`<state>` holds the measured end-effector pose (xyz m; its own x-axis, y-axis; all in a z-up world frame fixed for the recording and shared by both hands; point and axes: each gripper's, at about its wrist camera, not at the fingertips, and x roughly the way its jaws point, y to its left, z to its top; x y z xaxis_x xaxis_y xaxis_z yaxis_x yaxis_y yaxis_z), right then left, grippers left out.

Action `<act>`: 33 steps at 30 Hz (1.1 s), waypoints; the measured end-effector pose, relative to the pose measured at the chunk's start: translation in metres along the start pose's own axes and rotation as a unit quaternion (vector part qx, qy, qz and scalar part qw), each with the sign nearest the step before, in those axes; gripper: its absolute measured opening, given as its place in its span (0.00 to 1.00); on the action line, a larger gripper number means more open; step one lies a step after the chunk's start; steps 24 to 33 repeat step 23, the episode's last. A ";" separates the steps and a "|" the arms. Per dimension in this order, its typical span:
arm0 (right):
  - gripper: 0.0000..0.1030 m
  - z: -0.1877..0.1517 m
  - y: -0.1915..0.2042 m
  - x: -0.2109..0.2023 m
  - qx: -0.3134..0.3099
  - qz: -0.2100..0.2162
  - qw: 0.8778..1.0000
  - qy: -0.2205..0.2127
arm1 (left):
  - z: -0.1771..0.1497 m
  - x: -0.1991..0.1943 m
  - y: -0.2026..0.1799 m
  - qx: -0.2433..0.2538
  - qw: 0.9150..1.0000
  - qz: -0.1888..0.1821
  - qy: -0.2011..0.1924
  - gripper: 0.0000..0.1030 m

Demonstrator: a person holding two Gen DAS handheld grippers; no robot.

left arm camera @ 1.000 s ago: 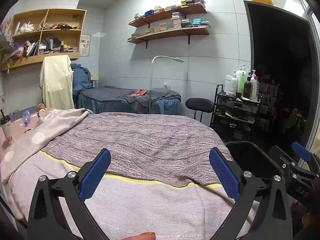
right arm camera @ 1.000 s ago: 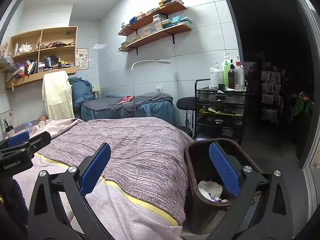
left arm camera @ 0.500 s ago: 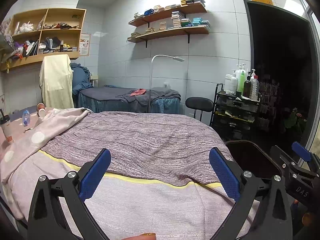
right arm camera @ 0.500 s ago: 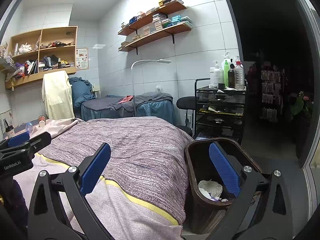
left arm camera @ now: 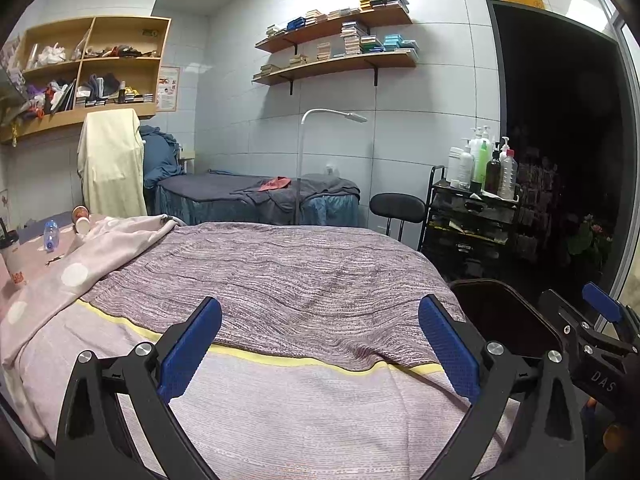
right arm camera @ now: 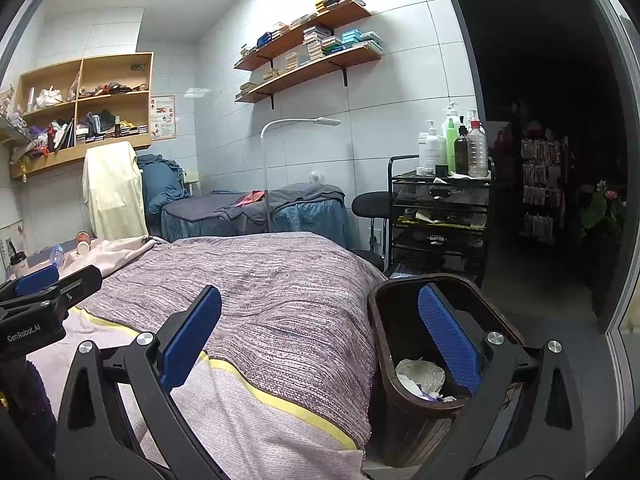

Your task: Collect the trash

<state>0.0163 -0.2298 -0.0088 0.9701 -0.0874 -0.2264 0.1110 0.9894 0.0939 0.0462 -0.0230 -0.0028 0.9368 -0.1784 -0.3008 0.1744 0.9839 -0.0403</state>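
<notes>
At far left on the bed (left arm camera: 280,280) lie the trash items: one tall cup (left arm camera: 12,258), one plastic bottle (left arm camera: 51,234) and two paper cups (left arm camera: 80,218). The left tool (left arm camera: 320,344) and right tool (right arm camera: 320,332) hover spread wide, both empty. One bin (right arm camera: 404,400), beside the bed at right, holds crumpled paper (right arm camera: 420,372). Risk: the tall cup may tip and spill if clipped; round bottle may roll from the pads.
</notes>
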 end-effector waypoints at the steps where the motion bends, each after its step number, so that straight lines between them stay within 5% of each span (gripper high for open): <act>1: 0.94 0.000 0.000 0.000 0.000 0.000 1.000 0.000 | 0.000 0.000 0.000 0.001 1.000 -0.001 0.000 0.94; 33: 0.94 -0.006 0.000 0.002 0.003 -0.004 1.000 0.004 | -0.003 0.003 0.004 -0.002 1.000 -0.001 0.005 0.94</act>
